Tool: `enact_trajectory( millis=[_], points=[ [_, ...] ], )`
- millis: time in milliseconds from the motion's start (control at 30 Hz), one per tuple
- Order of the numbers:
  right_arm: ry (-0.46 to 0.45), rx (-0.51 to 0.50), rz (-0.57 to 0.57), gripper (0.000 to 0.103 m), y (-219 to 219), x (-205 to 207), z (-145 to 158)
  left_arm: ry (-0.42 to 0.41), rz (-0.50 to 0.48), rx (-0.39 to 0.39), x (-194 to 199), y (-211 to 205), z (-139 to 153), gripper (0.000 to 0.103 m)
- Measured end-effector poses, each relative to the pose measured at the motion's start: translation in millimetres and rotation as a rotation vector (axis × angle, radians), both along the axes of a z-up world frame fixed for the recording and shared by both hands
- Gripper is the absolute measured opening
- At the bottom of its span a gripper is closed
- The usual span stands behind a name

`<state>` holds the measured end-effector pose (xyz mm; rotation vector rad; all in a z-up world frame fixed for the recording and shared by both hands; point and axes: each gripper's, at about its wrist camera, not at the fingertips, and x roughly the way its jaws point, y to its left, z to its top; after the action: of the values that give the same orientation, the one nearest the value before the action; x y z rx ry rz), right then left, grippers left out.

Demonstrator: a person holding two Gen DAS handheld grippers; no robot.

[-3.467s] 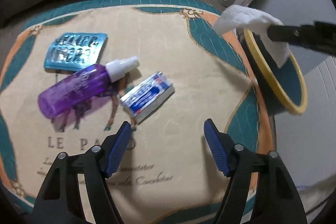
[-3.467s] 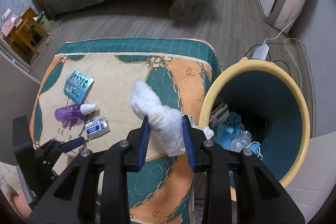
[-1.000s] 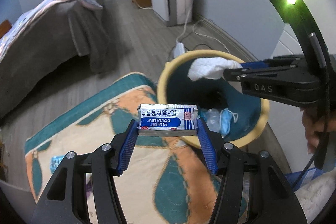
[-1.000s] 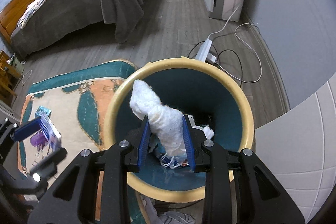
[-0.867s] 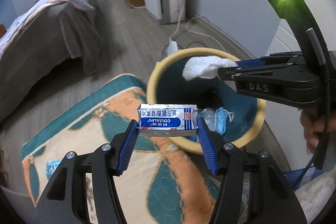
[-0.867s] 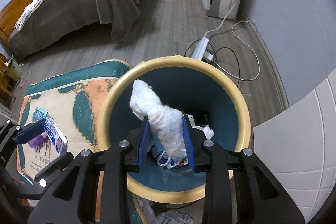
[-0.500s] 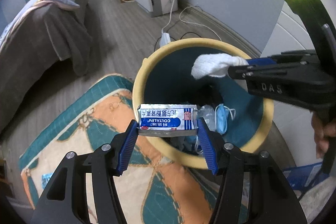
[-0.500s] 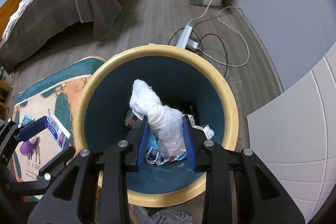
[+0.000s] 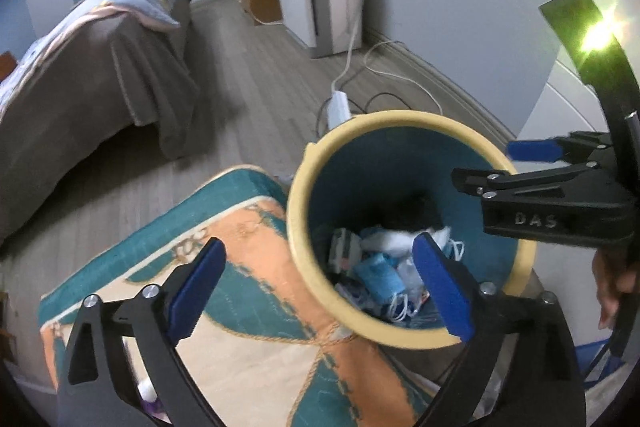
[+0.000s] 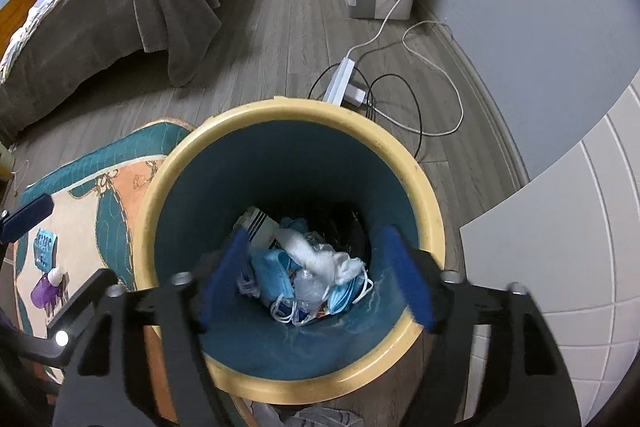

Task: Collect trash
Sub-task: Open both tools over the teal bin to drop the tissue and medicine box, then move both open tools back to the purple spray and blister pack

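Hanging over the yellow-rimmed trash bin [image 10: 430,195], both grippers have just been opening and now stand with jaws apart and empty: the left gripper [image 9: 320,283] at the near rim, the right gripper [image 10: 316,279] over the middle. The white tissue wad [image 10: 316,255] lies inside on blue face masks [image 10: 276,271], beside a small carton [image 9: 342,245]. Risk: lowering either gripper could knock the rim and tip the bin. "DAS" reads on the right gripper's body. A purple spray bottle [image 10: 46,289] and blister pack [image 10: 43,245] remain on the patterned tabletop [image 9: 248,339].
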<state>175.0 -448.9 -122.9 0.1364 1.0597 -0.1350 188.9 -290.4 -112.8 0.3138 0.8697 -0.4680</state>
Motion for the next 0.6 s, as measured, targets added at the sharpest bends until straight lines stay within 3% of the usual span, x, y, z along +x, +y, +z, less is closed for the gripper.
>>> enact_trajectory(
  millis=[100, 367, 600],
  points=[
    [-0.019, -0.006, 0.001, 0.097, 1.0, -2.0, 6.9, 0.002, 0.025, -0.001, -4.8, 11.4, 1.7, 0.095],
    [-0.024, -0.03, 0.004, 0.097, 7.6, -7.3, 19.2, 0.017, 0.098, -0.017, -24.7, 61.8, 13.6, 0.096],
    [-0.056, -0.068, 0.039, 0.097, 32.8, -15.2, 36.9, 0.002, 0.204, -0.001, -40.0, 137.0, 36.0, 0.096]
  ],
)
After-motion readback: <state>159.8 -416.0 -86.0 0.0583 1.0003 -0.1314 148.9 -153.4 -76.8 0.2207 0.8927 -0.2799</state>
